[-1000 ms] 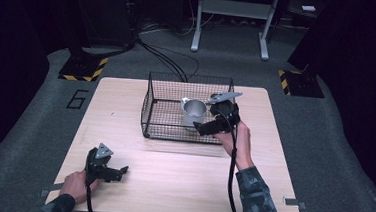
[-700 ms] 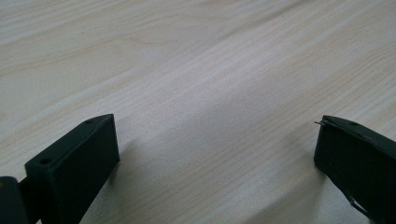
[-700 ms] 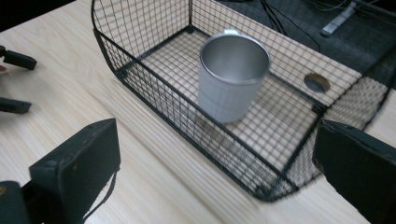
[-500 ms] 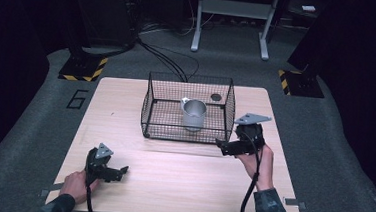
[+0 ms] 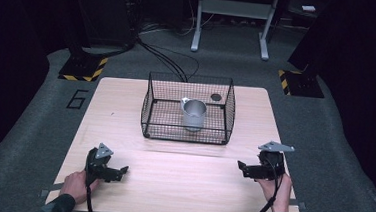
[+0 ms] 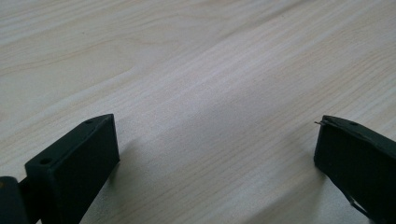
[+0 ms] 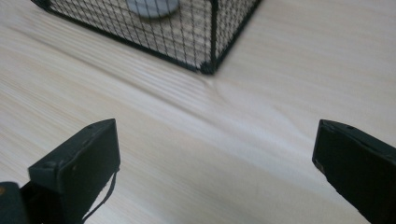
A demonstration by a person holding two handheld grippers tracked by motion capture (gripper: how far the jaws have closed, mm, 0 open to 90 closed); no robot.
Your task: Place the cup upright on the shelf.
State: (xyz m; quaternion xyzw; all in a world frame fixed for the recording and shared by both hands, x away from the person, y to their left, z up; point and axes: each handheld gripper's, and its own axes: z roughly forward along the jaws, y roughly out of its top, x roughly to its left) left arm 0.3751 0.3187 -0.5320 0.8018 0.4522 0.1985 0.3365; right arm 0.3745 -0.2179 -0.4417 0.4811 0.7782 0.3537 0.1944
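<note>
Inside wire basket (image 5: 186, 131) — metal cup (image 5: 194, 114), upright.

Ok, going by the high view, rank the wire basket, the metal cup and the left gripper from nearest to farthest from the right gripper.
From the right gripper:
1. Wire basket, ahead and to its left at mid-table; its near right corner comes closest.
2. Metal cup, upright inside the basket.
3. Left gripper, across the table at the near left edge.
</note>
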